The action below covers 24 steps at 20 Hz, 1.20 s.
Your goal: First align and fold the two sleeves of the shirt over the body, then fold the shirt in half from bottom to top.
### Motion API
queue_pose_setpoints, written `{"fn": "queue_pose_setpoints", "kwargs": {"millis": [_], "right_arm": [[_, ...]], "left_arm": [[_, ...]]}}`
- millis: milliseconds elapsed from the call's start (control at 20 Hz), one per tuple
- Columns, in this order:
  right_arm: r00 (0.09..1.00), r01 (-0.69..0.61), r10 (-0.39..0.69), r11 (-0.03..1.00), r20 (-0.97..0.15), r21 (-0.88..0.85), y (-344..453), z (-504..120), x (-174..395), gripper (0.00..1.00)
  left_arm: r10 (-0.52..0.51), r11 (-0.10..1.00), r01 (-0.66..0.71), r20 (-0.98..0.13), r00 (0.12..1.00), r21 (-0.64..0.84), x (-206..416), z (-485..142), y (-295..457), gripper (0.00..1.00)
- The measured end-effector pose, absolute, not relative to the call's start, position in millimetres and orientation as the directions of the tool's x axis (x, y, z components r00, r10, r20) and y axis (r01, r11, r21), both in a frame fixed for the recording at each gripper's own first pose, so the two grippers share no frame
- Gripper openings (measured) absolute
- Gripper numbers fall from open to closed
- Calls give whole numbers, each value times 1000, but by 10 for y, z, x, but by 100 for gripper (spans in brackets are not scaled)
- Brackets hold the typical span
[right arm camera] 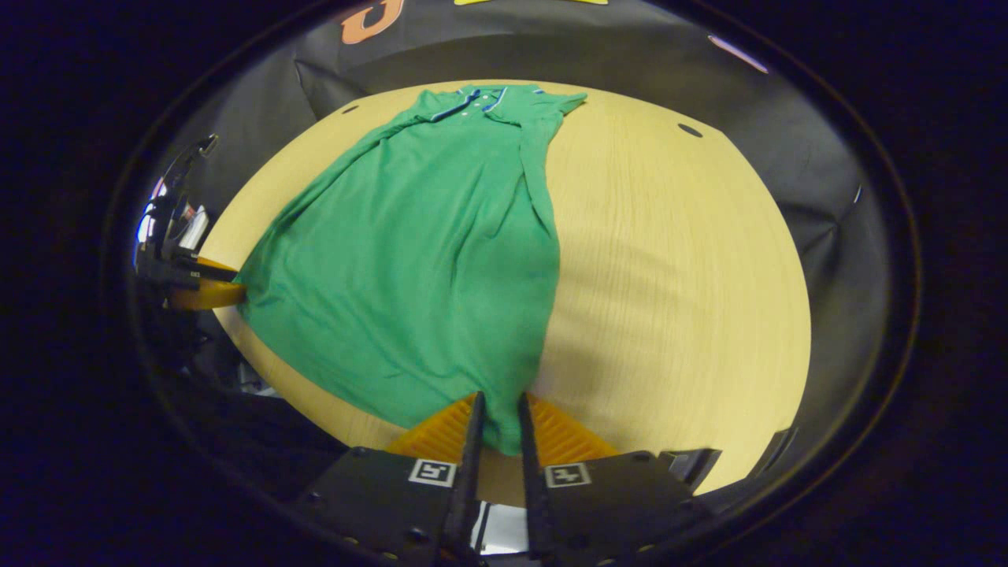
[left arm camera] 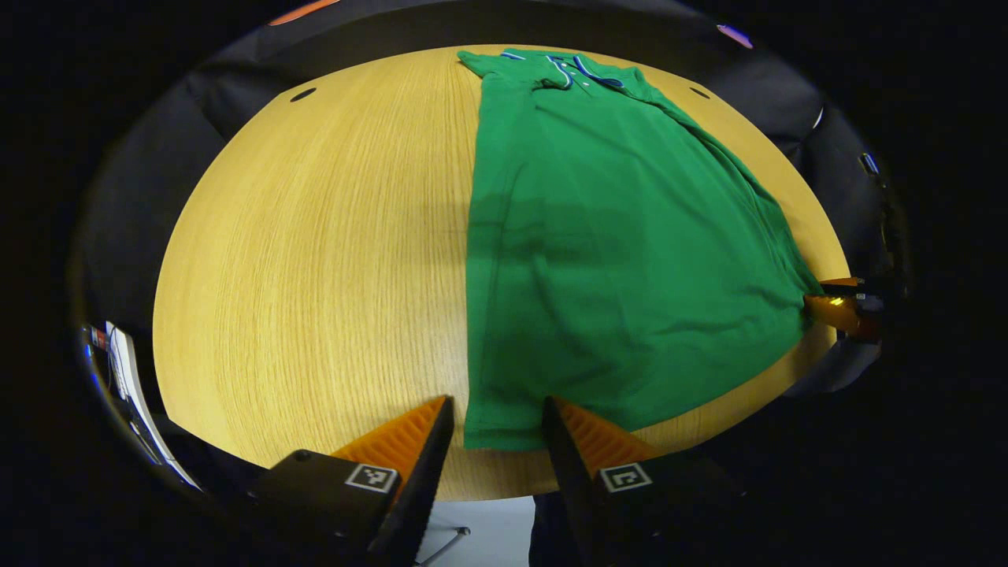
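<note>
At the bottom of the left gripper view, the left tool (left arm camera: 496, 429) stands with its two fingers spread apart, straddling the near corner of the green polo shirt's (left arm camera: 622, 260) hem; the cloth lies between them, but neither finger presses on it. At lower centre of the right gripper view, the right tool (right arm camera: 496, 425) has its fingers drawn close together on the opposite hem corner, pinching a narrow fold of the fabric.

Beyond the fingers, the shirt (right arm camera: 425, 252) lies flat on the round wooden tabletop (left arm camera: 315, 260), hem near and collar far. Its body looks narrow, with both sleeves apparently folded over it along the side edges. The blue-and-white trimmed collar (left arm camera: 579, 71) sits at the upper centre of the left gripper view, near the tabletop's far rim.

At the right edge of the left gripper view the other tool shows at the shirt's hem corner; at the left edge of the right gripper view, its counterpart shows likewise.
</note>
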State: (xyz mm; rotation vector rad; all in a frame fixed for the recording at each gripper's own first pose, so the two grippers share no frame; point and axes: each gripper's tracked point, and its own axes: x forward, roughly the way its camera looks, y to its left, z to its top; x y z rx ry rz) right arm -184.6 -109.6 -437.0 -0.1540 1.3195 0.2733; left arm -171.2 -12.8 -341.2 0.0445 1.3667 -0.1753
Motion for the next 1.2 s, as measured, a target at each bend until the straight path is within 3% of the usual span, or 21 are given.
{"fn": "queue_pose_setpoints", "kwargs": {"millis": [50,100,200,250,450,600,800,1200], "right_arm": [[225,-276,116,960,-968,51,-1065,-4390,-1832,23],[226,-276,116,960,-967,51,-1062,-4399,-1828,12],[234,-268,114,962,-965,49,-1030,-4382,-1807,6],[233,-271,115,961,-966,49,-1050,-4374,-1814,0],[253,-254,121,966,-960,55,-1067,-4268,-1714,0],[277,-220,143,972,-950,82,-1067,-4086,-1582,0],[322,-200,166,974,-932,104,-1024,-3819,-1333,0],[470,-162,196,978,-861,134,-957,-3250,-553,0]], "left_arm": [[-107,985,151,-976,188,-79,-1712,-3423,-132,73],[-131,984,142,-974,186,-105,-1722,-3413,-162,56],[-151,982,142,-972,182,-126,-1728,-3414,-202,13],[-162,977,163,-973,165,-135,-1737,-3396,-217,10],[-214,964,188,-969,124,-188,-1732,-3371,-259,7],[-236,955,216,-961,144,-202,-1642,-3213,-249,6],[-283,951,192,-933,220,-244,-1395,-2910,-300,6],[-287,957,176,-845,452,-231,-462,-2351,-252,6]]}}
